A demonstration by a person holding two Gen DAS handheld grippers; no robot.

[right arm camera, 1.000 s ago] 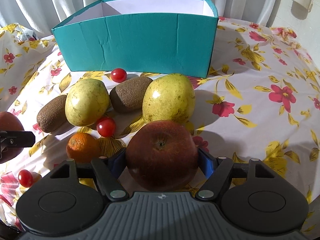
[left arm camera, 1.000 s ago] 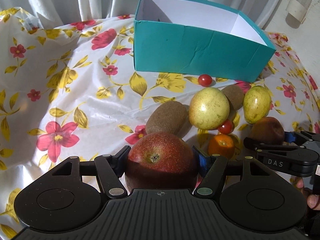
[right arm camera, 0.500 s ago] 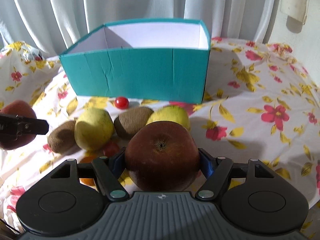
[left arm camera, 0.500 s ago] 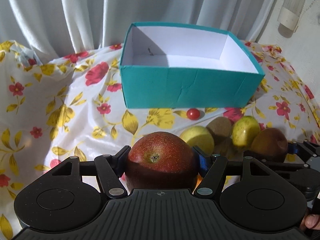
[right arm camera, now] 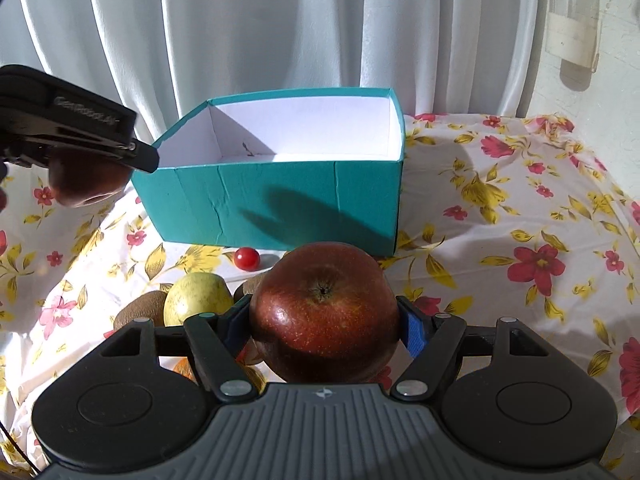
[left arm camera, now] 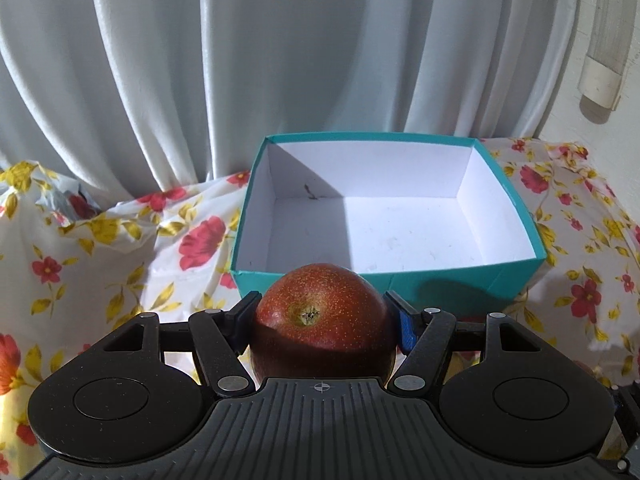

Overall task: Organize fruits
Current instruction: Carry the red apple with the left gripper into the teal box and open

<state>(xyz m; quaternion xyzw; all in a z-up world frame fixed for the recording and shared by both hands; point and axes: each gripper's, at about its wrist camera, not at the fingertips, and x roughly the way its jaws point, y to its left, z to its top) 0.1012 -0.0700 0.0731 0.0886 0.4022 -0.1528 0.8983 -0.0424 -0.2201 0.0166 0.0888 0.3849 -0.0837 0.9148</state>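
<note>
Apples in both grippers. We see the left gripper (left arm camera: 322, 314) clamped on a red speckled apple (left arm camera: 320, 320), held above the table in front of the teal box (left arm camera: 460, 284), just short of its near wall. We see the right gripper (right arm camera: 324, 320) clamped on a darker apple (right arm camera: 324, 312), also in front of the box. A cherry tomato (right arm camera: 247, 259) lies at the box's foot; a yellow-green fruit (right arm camera: 198, 298) and kiwis (right arm camera: 140, 312) sit on the flowered tablecloth (right arm camera: 520, 220) nearer us.

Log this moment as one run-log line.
left gripper: shut on red apple | right gripper: shut on dark apple | teal box: empty
</note>
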